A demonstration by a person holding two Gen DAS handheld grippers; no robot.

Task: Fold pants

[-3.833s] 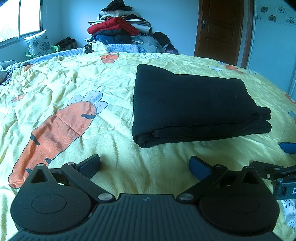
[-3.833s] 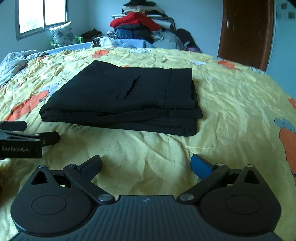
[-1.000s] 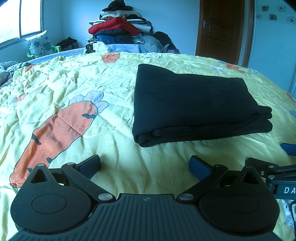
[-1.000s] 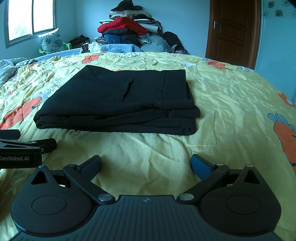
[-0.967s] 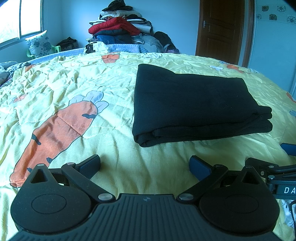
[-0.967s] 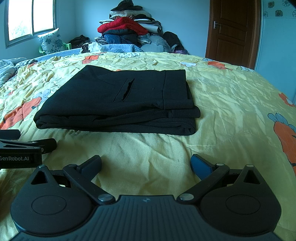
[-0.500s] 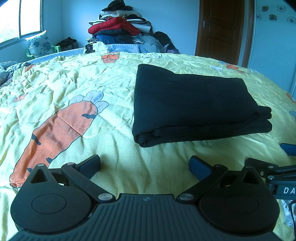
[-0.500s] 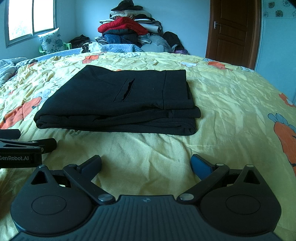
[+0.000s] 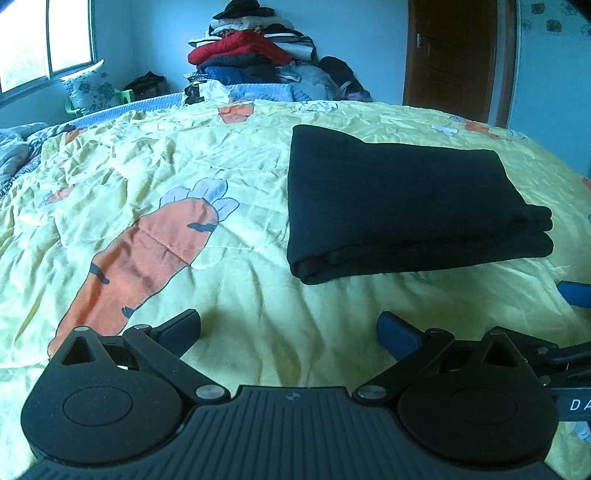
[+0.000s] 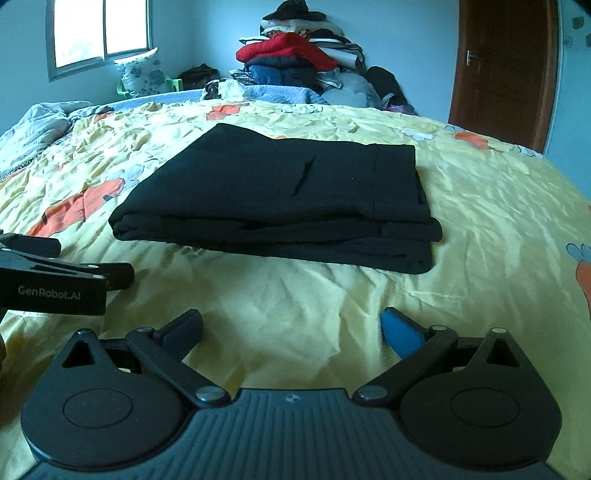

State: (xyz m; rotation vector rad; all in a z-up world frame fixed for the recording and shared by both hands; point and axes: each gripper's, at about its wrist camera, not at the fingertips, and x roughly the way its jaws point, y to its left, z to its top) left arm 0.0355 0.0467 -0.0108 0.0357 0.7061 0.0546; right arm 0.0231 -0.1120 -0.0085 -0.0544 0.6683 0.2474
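1. Hovering low over the bedspread, the left gripper (image 9: 290, 330) has its jaws spread wide with nothing between them; only wrinkled yellow cloth shows in the gap.
2. The right gripper (image 10: 291, 328) is likewise spread wide and holds nothing, its blue-padded fingers (image 10: 400, 334) apart above the same cloth.
3. Each gripper shows at the edge of the other's view: the right one at the lower right edge of the left wrist view, the left one at the left edge of the right wrist view, both near the pants but apart from them.
4. The black pants (image 9: 406, 203) lie folded into a compact stacked rectangle on the bed, ahead of both grippers and touched by neither.
5. In the right wrist view a pocket slit shows on the top layer of the pants (image 10: 280, 199), and several layers show along the near edge.
6. The yellow bedspread (image 9: 240, 295) bears a large orange carrot print (image 9: 147, 254), left of the pants.
7. Beyond the bed stand a pile of clothes (image 10: 295, 59), a brown door (image 10: 506, 70) and a window (image 10: 101, 33).
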